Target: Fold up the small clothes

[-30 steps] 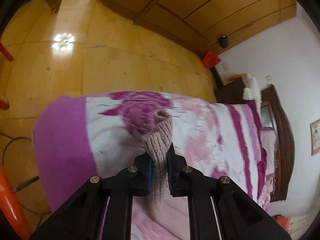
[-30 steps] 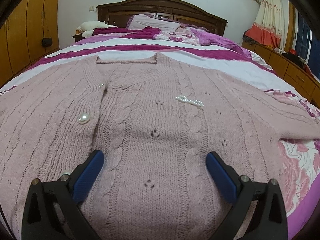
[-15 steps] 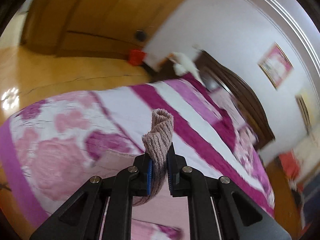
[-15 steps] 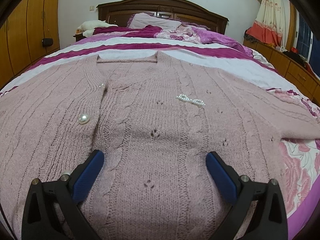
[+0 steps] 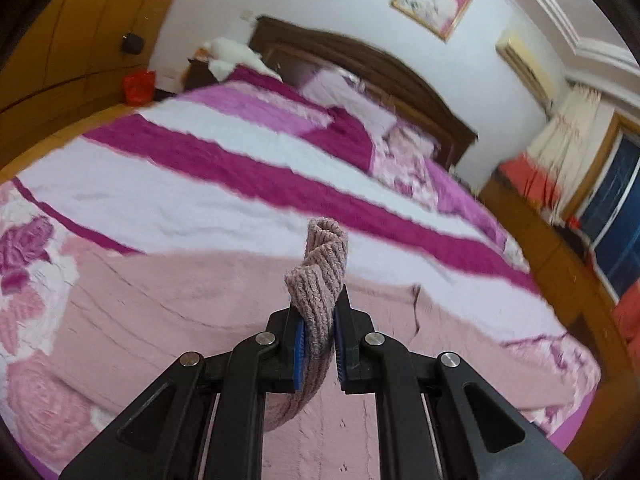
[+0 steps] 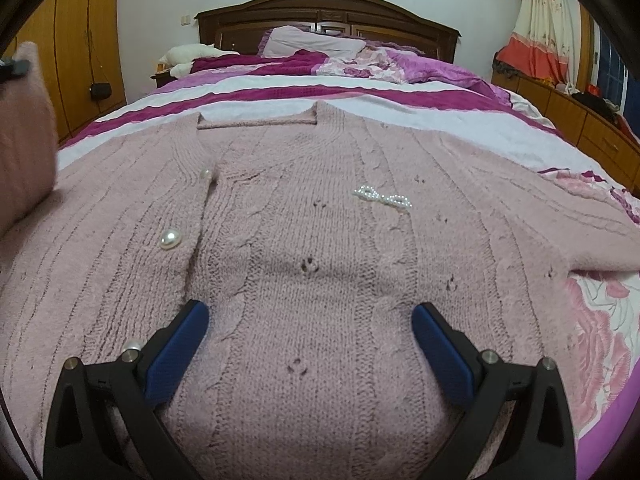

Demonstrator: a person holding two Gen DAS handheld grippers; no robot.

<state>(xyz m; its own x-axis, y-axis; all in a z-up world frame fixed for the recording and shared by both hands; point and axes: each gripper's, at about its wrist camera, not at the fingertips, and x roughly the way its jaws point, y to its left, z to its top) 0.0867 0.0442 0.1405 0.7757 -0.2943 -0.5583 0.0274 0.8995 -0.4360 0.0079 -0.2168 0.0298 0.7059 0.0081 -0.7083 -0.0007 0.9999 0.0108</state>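
Cardigan [image 6: 320, 248] lies flat, front up, across the bed [image 6: 400, 98], neckline at 12 o'clock. Left tool [image 5: 318, 326] is clamped on the ribbed cuff [image 5: 320, 264], sleeve lifted over the body; in the right view it shows at 9 o'clock. Right tool [image 6: 310, 340] sits wide apart, holding nothing, low over the hem area. Risks: cuff slips from the thin pinch mid-swing; sleeve drags the shoulder and wrinkles the body since nothing pins it; pearl button [image 6: 169, 239] or bow brooch [image 6: 382, 197] snags the knit.

White walls, dark wooden headboard [image 6: 326, 12], orange wardrobe [image 6: 76, 52], curtained window [image 6: 548, 28].
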